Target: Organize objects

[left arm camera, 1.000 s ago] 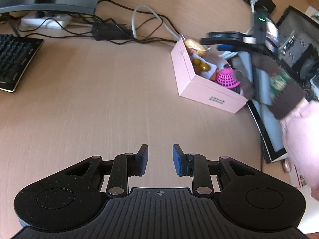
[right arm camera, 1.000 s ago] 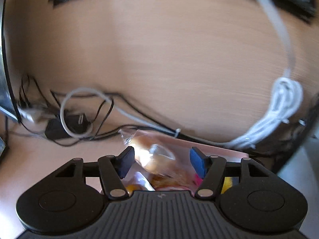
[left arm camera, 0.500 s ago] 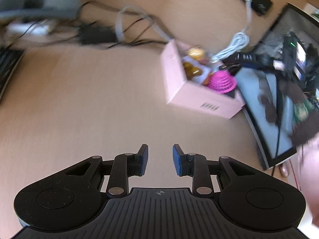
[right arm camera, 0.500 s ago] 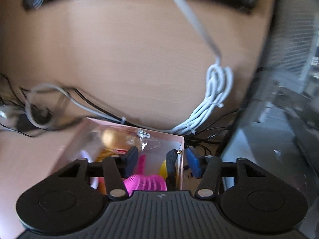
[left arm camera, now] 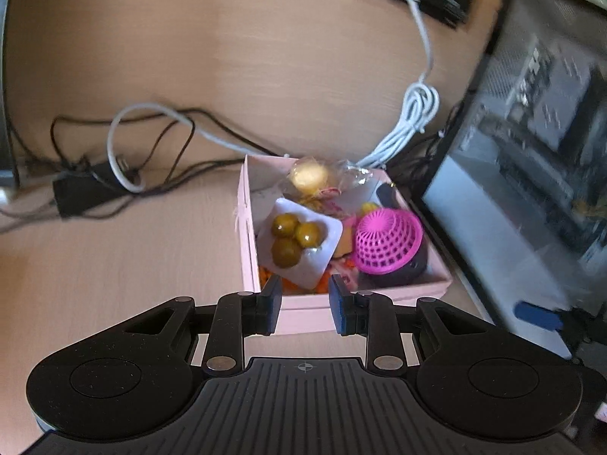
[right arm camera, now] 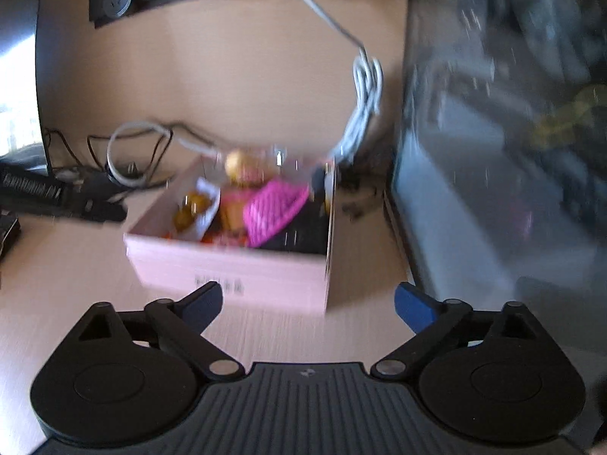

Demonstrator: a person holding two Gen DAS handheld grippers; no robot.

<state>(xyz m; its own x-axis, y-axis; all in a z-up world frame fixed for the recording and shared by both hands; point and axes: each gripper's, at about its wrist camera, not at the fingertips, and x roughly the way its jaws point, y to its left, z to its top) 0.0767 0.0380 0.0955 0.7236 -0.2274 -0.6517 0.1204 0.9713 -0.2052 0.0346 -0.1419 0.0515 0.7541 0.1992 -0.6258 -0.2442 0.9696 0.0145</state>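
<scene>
Box (left arm camera: pixel 303 316) nearer now; R gripper (right arm camera: pixel 308 302) wider

Right gripper (right arm camera: pixel 308 302) jaws spread wide before pink box (right arm camera: pixel 231 265).

The left wrist view looks steeply down from close above the pink box (left arm camera: pixel 299 314), mid-frame. The right wrist view faces it lower and farther back. Both share the box (right arm camera: pixel 231 265) and white cable (left arm camera: pixel 413 113).
</scene>
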